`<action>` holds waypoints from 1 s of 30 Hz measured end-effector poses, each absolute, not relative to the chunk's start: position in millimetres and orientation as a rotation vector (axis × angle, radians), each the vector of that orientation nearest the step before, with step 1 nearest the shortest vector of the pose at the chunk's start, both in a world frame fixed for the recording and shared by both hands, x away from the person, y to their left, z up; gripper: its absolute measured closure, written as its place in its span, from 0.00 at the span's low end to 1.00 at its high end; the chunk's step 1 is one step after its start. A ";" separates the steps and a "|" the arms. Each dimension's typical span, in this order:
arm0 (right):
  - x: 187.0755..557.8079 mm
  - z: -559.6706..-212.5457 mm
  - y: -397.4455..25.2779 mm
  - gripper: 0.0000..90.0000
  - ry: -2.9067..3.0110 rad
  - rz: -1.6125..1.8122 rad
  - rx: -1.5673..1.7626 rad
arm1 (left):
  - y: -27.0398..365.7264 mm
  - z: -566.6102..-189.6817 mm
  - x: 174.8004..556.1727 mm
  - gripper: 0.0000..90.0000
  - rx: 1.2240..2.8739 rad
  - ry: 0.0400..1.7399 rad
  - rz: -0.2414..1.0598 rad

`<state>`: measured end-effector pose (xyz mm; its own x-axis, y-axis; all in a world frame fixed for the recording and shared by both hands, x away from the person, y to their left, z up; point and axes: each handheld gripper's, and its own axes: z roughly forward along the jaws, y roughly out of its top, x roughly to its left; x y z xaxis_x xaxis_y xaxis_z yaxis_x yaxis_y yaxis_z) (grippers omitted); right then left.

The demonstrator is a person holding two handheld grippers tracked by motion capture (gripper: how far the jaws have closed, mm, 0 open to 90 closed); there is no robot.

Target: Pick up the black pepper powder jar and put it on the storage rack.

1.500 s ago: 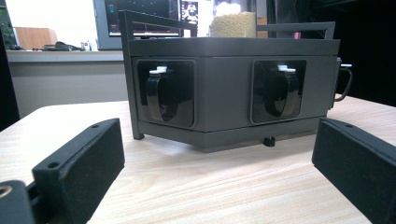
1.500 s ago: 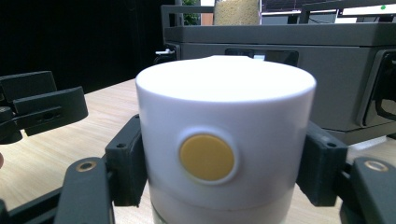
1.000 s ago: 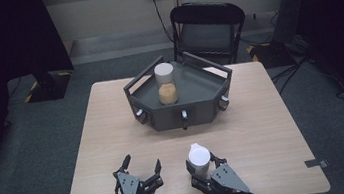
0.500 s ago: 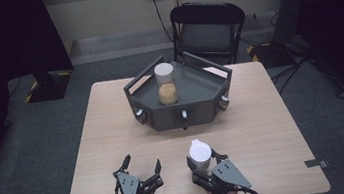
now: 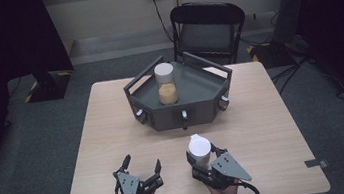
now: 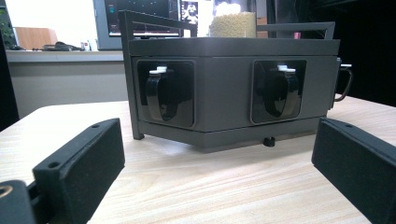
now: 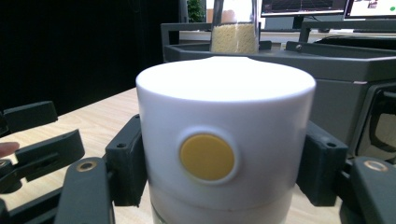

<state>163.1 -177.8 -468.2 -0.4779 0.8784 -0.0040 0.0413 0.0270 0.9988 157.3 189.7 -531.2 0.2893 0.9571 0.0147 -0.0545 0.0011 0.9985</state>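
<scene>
black hand-held gripper jaws with screw holes, grey three-cornered plate, trailing black cable

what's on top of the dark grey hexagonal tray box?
On the dark grey hexagonal tray box stands one clear jar with a white lid, about half full of yellowish grains. The jar's base and whatever is inside the box are hidden.

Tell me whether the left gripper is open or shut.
Open. The left gripper has its jaws spread wide with bare wooden table between them, holding nothing.
</scene>
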 end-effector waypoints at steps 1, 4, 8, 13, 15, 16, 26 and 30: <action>163.7 -467.3 -178.5 0.34 1.612 1.531 0.952 | 189.6 -531.2 157.3 0.02 1.299 0.949 1.020; 166.2 -462.6 -181.2 0.34 1.614 1.530 0.947 | 189.6 -531.2 157.3 0.02 1.299 0.949 1.020; 169.6 -457.0 -183.7 0.34 1.623 1.517 0.938 | 189.7 -531.2 157.3 0.02 1.299 0.949 1.020; 173.7 -451.8 -185.6 0.34 1.624 1.508 0.937 | 189.8 -531.2 157.4 0.02 1.299 0.949 1.019; 175.2 -449.7 -186.6 0.34 1.617 1.511 0.936 | 190.1 -531.1 157.5 0.02 1.300 0.948 1.018; 176.4 -448.0 -187.4 0.34 1.614 1.514 0.935 | 190.1 -531.1 157.5 0.02 1.301 0.948 1.018; 196.2 -433.5 -191.5 0.34 1.613 1.520 0.922 | 190.1 -531.2 157.5 0.02 1.301 0.947 1.018; 202.6 -426.1 -191.4 0.34 1.618 1.515 0.913 | 190.1 -531.1 157.4 0.02 1.301 0.947 1.019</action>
